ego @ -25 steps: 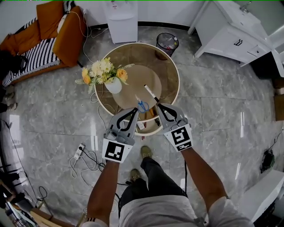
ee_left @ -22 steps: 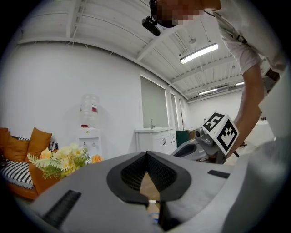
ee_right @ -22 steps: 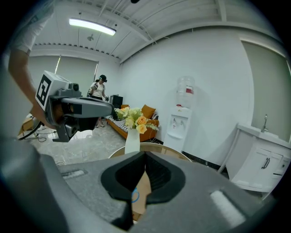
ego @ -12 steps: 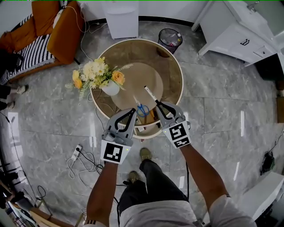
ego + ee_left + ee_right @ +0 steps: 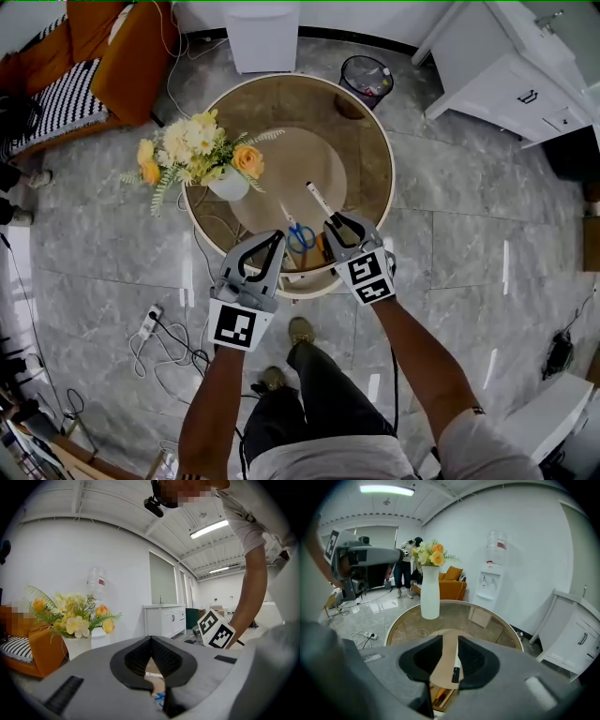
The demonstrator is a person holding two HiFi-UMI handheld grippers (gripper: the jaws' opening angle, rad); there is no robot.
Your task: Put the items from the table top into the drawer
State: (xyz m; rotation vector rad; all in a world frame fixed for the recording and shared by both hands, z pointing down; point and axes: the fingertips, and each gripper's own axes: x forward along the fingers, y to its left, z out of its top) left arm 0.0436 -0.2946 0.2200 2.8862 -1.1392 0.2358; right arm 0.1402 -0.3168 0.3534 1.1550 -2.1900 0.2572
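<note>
Had the round table [image 5: 380, 169] dead ahead of me, its drawer [image 5: 302, 266] pulled out at the near edge. The marker [image 5: 319, 202] lay on the top just behind the drawer, with the scissors [image 5: 300, 234] just left of it. The flower vase [image 5: 228, 183] stood on the table's left side. Trash bin [image 5: 367, 77] behind-right, water dispenser [image 5: 262, 33] behind, sofa [image 5: 103, 66] far left.

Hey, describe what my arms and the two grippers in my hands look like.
Both the left gripper and right gripper are grey, wedge-shaped shells with black ribbed pads, each carrying a white cube printed with black square markers. No cables show on them. The arms are bare; the right shows a short white sleeve. The right gripper's jaws have just been opening, a marker pen between them.
</note>
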